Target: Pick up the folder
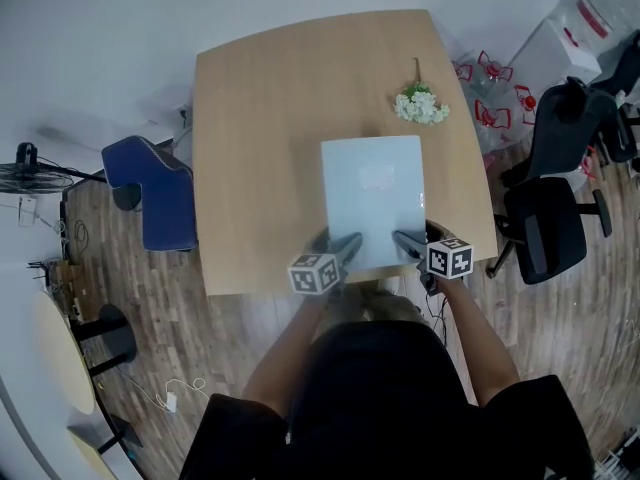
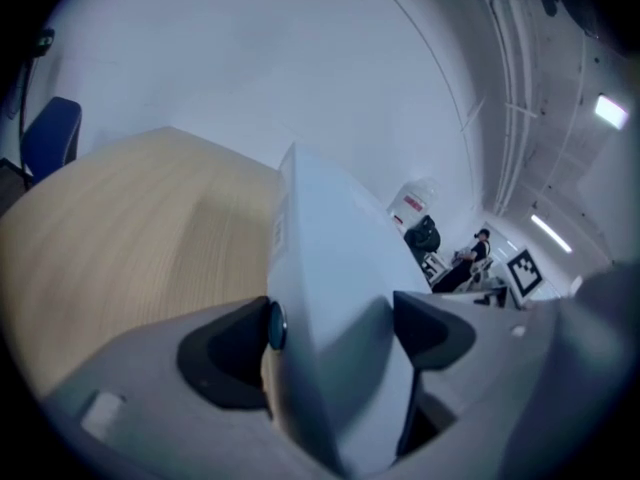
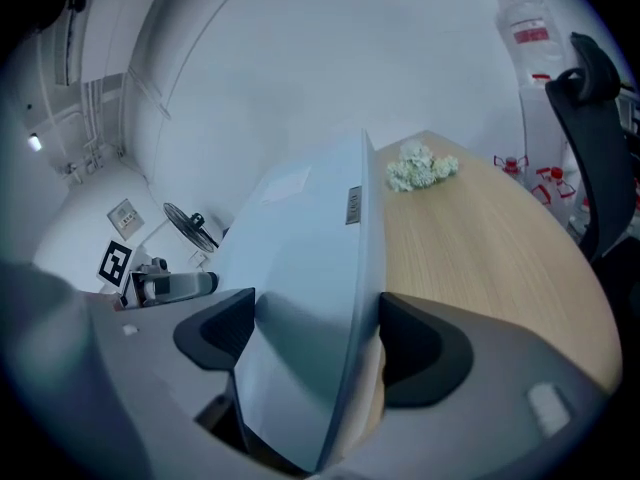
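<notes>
The folder (image 1: 372, 196) is a pale blue-grey rectangle, plain and smooth, with a faint whitish patch on the far half of its cover. It is thick enough to show a flat side edge. In the right gripper view that edge carries a small dark label, and the folder (image 3: 310, 258) slants up out of the jaws with the table's wood showing on the right of it. It lies lengthwise over the near right part of the table (image 1: 260, 118), with its short near end reaching the table's near edge. Both grippers hold it there, one at each near corner. The left gripper (image 1: 345, 248) is clamped on the folder's near left corner. In the left gripper view the dark pads of that gripper (image 2: 335, 328) press both faces of the folder (image 2: 320, 248), which rises tilted from the jaws. The right gripper (image 1: 410, 243) is clamped on the near right corner in the same way, and its own view shows the gripper (image 3: 315, 338) with a pad set against each face. Whether the folder's far end touches the table cannot be told. A small bunch of white flowers (image 1: 420, 105) lies near the far right corner of the table, apart from the folder. A blue chair (image 1: 160, 193) stands off the left edge and a black office chair (image 1: 550, 223) off the right edge.
</notes>
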A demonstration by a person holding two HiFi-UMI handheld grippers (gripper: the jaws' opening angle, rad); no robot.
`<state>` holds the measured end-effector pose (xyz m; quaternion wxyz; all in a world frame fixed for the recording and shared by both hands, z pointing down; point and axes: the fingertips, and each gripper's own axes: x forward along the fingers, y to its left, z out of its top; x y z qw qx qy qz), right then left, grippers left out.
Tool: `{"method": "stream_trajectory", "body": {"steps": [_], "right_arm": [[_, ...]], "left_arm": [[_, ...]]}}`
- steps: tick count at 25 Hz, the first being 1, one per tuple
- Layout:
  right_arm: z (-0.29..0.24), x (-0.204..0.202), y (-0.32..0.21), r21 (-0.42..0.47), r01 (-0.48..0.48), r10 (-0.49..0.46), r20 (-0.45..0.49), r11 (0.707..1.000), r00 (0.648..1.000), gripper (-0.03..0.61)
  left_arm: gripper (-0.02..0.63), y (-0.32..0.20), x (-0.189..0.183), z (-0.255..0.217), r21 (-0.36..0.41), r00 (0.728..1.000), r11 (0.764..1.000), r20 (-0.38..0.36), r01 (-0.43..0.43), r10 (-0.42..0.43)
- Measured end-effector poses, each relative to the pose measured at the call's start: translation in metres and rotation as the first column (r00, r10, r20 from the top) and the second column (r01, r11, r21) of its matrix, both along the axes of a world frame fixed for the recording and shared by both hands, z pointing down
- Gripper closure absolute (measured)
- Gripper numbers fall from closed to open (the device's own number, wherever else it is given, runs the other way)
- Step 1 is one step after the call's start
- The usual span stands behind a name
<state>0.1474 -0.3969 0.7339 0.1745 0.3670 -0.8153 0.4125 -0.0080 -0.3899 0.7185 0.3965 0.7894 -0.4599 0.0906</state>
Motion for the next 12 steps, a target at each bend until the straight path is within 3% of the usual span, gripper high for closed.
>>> {"method": "stream_trajectory", "body": {"steps": [6, 12], "right_arm": [[-0.072, -0.013, -0.010, 0.147, 0.002, -0.002, 0.001, 0.989, 1.000, 0.192], [-0.142, -0.029, -0.020, 0.284, 0.024, -0.025, 0.001, 0.959, 1.000, 0.192]], "left_arm": [[0.218, -0.005, -0.015, -0.065, 0.108, 0.999, 0.993, -0.021, 0.037, -0.035], [0.215, -0.011, -0.031, -0.135, 0.257, 0.999, 0.965, -0.026, 0.046, -0.040]]}}
